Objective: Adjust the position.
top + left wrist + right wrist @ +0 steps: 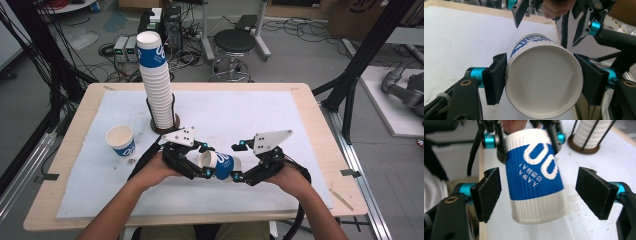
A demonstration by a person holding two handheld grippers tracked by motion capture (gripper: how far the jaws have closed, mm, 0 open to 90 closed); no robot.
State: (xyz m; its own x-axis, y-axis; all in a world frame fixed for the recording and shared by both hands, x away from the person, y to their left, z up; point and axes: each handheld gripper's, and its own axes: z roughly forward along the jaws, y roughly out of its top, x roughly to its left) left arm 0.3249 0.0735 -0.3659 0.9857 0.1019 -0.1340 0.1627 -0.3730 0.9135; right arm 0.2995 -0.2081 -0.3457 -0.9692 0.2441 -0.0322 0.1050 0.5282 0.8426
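Item 1, lower left of the high view: a single paper cup [121, 140] is set upright on the white mat [280, 120], mouth up, well apart from both grippers. No risk is judged here unless it is swept by a forearm.

Item 2, upper left of centre: a tall stack of cups [155, 82] is held in a wire holder [165, 122] and leans slightly. It could be toppled if the nearby cable or a gripper is swung into it.

Item 3, left of centre: the left gripper [197, 167] is seen pinching the held cup [220, 165] near its rim; in the left gripper view the pads [496, 77] are pressed on the rim's two sides [544, 80]. The thin rim could be crushed out of round if more squeeze is applied.

Item 4, centre: the held cup is carried lying on its side above the mat, between the two grippers, base toward the right.

Item 5, right of centre: the right gripper [239, 161] is spread, its pads [490, 192] standing clear on either side of the cup's base [539, 195]. With one grip remaining, the cup could be rotated or dropped if it is knocked by these open jaws during withdrawal.
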